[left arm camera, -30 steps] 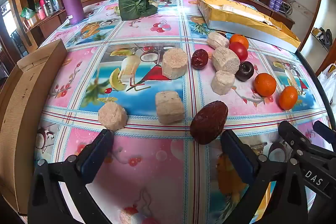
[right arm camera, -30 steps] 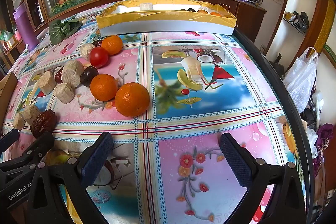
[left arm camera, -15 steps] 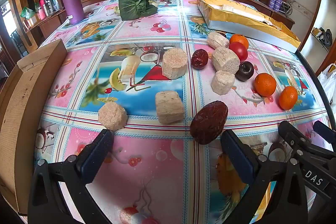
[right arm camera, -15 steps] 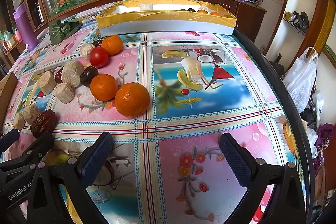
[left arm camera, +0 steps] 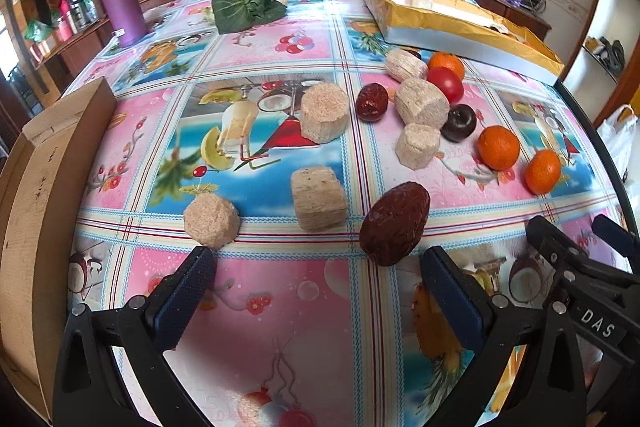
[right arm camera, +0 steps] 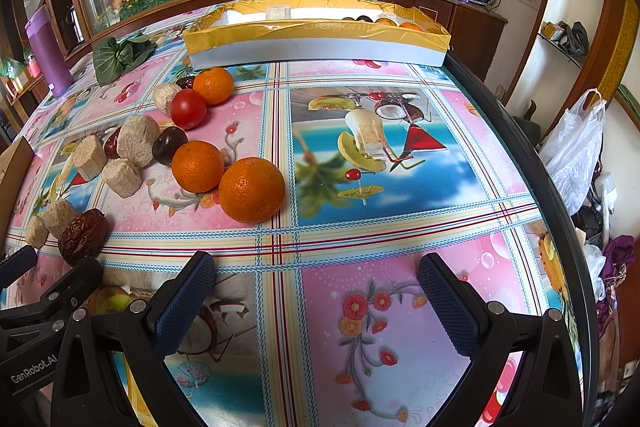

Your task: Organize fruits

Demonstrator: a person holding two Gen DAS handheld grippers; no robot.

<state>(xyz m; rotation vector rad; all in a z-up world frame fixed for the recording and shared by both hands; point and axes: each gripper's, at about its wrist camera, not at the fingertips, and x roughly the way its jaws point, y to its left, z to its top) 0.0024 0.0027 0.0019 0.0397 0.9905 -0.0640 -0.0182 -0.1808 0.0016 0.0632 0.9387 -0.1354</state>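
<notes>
Both hand-held grippers hover low over the patterned tablecloth point(right arm camera: 400, 99), each with its jaws spread wide and nothing between them. Directly ahead of the left gripper point(left arm camera: 316, 279), just beyond its right fingertip, lies a large wrinkled date point(left arm camera: 394, 223); two beige cylindrical blocks point(left arm camera: 318, 203) sit a little farther ahead and to its left, apart from one another. Ahead of the right gripper point(right arm camera: 316, 277), slightly to its left, rests the nearest orange point(right arm camera: 252, 189), touching a second orange point(right arm camera: 197, 166) behind it; a tomato point(right arm camera: 188, 108), a dark plum point(right arm camera: 169, 150) and further blocks cluster farther left. The yellow-lined box point(right arm camera: 320, 41) stands at the far end of the table, well beyond the right gripper, and already holds a few pieces; a cardboard box point(left arm camera: 36, 187) flanks the left gripper on its left. The step in hand appears to be the approach before a pick, with most fruit not yet sorted. The next move probably calls for advancing one gripper until a fruit sits squarely between the fingers: the nearest orange is round and likely to roll if nudged off-centre, and its contact with its neighbour leaves little room for the left finger.
</notes>
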